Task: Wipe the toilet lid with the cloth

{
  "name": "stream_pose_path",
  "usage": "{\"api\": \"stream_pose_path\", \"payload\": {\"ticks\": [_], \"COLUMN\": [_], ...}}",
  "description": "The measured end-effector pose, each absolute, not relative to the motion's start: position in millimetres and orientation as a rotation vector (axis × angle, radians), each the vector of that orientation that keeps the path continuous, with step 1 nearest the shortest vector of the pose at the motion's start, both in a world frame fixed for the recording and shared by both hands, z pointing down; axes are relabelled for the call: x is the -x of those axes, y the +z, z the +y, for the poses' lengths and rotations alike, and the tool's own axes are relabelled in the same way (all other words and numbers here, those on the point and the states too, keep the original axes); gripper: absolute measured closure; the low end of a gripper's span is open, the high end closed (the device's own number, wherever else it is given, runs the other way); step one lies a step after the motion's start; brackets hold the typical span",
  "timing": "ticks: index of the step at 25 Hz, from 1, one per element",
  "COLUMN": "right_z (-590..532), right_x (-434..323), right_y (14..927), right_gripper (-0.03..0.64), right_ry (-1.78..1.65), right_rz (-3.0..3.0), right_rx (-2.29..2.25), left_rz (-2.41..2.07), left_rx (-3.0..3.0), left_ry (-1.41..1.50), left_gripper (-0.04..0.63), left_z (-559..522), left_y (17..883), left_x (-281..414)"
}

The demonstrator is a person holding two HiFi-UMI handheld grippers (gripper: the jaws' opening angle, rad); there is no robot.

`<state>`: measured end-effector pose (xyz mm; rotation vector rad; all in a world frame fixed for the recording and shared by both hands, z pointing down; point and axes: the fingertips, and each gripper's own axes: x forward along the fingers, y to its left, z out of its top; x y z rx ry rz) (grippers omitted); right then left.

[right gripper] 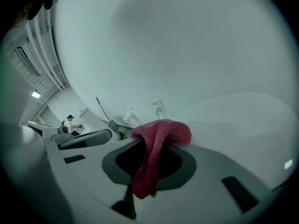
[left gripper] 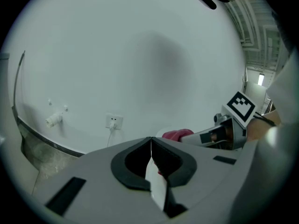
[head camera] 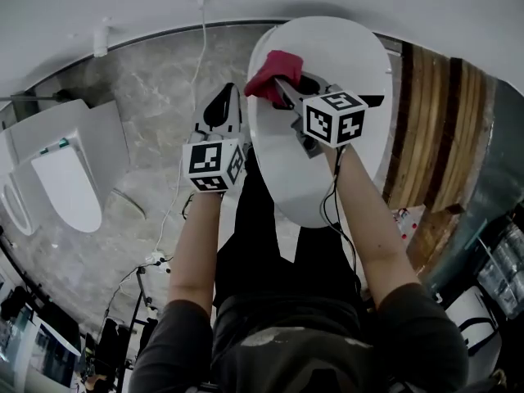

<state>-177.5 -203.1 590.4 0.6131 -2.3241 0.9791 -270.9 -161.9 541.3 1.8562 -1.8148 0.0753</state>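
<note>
Right gripper (head camera: 286,87) had its jaws clamped on the red cloth (head camera: 274,70). In the right gripper view the cloth was bunched over the jaw tips, with a tail hanging down through the gap between them. In the head view the cloth sat against the white toilet lid (head camera: 336,51), at about 11 o'clock on the lid's oval, near its rim. The marker cube (head camera: 334,118) rode behind the jaws at 5 o'clock from the cloth.

Left gripper (left gripper: 151,140) had its jaws fully together, tips meeting in a thin line with nothing held. In the head view it was just beside the lid's rim at 9 o'clock; contact with the lid could not be told. Its marker cube (head camera: 214,163) was at 6 o'clock from its jaws. From the left gripper view, the cloth and the right gripper appeared at 2 o'clock of the closed jaws.

A wall socket (left gripper: 113,121) with a plugged cable was on the pale wall at 10 o'clock from the left jaws. A second toilet (head camera: 65,188) stood well apart at 9 o'clock in the head view, on the marbled floor (head camera: 155,97). Wooden slats (head camera: 426,129) were at 3 o'clock of the lid.
</note>
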Motion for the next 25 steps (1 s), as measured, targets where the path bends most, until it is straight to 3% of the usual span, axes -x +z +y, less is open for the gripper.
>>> {"api": "stream_pose_path", "payload": {"ticks": [13,25], "right_z": [-303.4,-361.9], "right_x": [132.0,-62.5], "right_y": [588.6,582.8], "right_gripper": [0.551,0.551], "right_ry": [1.061,1.053], "right_rz": [-2.367,-2.321], "right_rx": [-0.637,-0.921], "left_rz": [-1.934,-1.822], "left_rx": [-1.810,-1.918], "left_ry": [0.101,0.144], "left_gripper": [0.583,0.583], "left_z": [-190.7,-241.1], "left_y": [534.1,535.7], "left_x": [223.4,97.4]}}
